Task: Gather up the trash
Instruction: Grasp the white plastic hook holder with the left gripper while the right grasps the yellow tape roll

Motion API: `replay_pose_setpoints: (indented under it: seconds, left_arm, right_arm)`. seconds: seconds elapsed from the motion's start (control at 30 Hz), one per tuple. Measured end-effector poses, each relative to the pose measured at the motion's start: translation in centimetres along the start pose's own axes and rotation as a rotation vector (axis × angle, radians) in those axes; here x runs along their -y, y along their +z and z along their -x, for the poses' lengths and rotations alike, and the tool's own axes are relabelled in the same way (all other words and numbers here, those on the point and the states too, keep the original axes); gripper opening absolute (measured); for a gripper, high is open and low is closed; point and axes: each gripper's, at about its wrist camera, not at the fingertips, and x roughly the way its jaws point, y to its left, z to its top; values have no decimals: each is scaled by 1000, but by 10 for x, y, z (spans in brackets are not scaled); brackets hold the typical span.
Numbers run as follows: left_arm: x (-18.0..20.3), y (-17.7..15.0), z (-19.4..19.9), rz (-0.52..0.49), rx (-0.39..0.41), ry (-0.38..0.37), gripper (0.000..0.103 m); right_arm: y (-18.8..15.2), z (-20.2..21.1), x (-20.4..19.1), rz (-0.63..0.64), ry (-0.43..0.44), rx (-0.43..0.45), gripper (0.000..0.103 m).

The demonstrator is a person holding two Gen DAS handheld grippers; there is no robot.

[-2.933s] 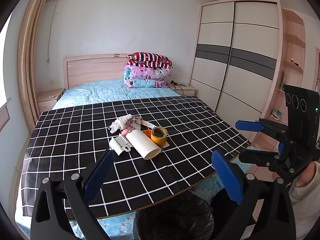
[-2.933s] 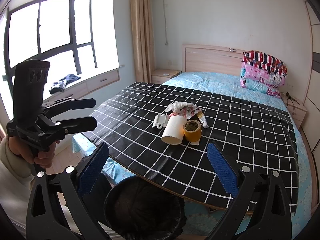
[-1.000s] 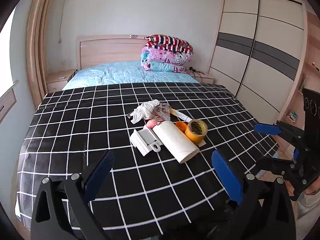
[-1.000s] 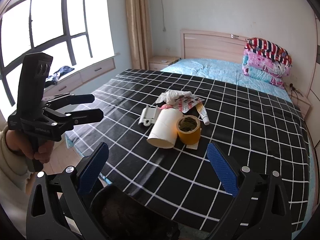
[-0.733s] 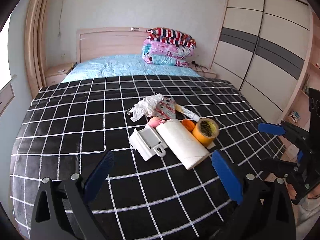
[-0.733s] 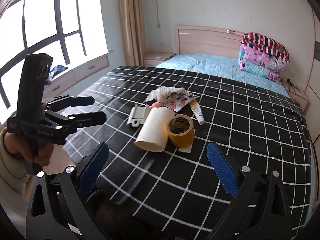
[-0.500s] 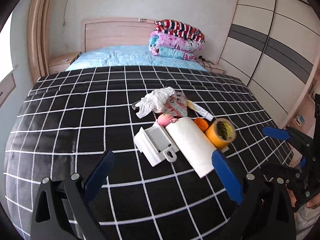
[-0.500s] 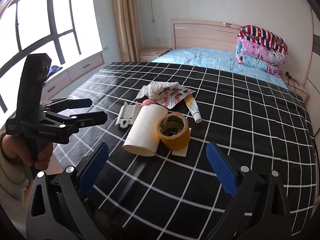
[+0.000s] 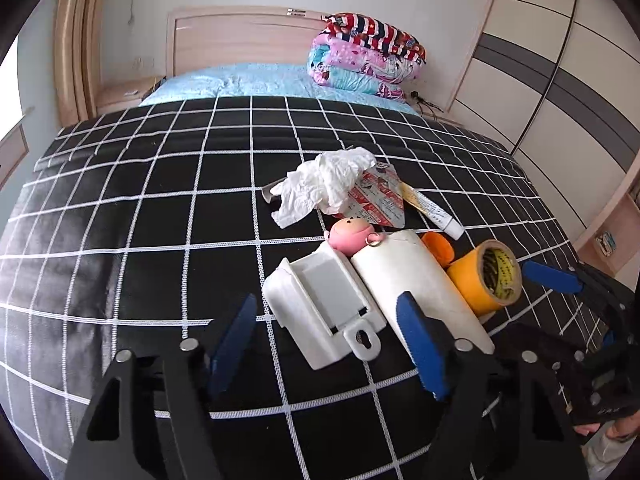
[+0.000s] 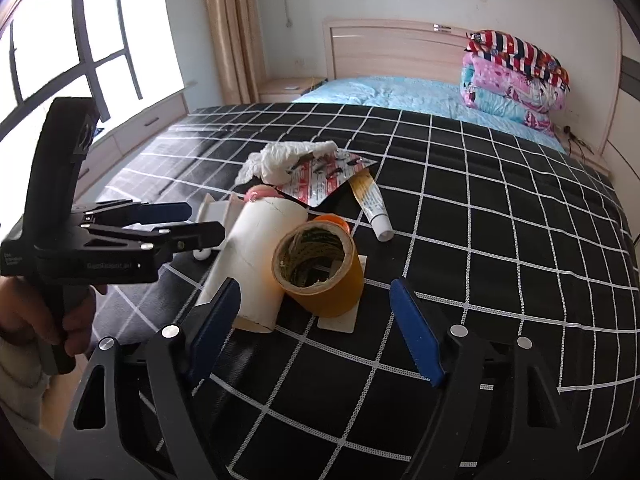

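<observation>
1. Left gripper: angled downward over the black white-checked cloth, jaws spread and just closing, nothing pinched; the white plastic holder lies beyond its blue pads.
2. Right gripper: tilted down, jaws likewise apart and narrowing, empty, facing the yellow tape roll.
3. Trash: crumpled white tissue and red foil wrapper mid-cloth, toward the cloth's far edge.

Bright daylight from window – glare there; sharp centre, fisheye bending, dark corners.

A home bedroom: bed, folded quilts, wardrobe
</observation>
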Motion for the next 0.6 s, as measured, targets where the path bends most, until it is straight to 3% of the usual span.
replay_pose_setpoints:
  seconds: [0.1, 0.4, 0.53, 0.6]
  left_arm:
    - [-2, 2, -6, 14, -10, 12, 59]
    - [2, 6, -15, -26, -6, 75, 59]
    - [1, 7, -16, -36, -8, 77, 58]
    - [1, 6, -14, -35, -2, 77, 57]
  right_arm:
    - [0, -5, 1, -5, -12, -8, 77]
    - [4, -18, 5, -22, -71, -15, 76]
    - [5, -24, 7, -40, -86, -25, 50]
    - [5, -25, 9, -47, -90, -22, 50]
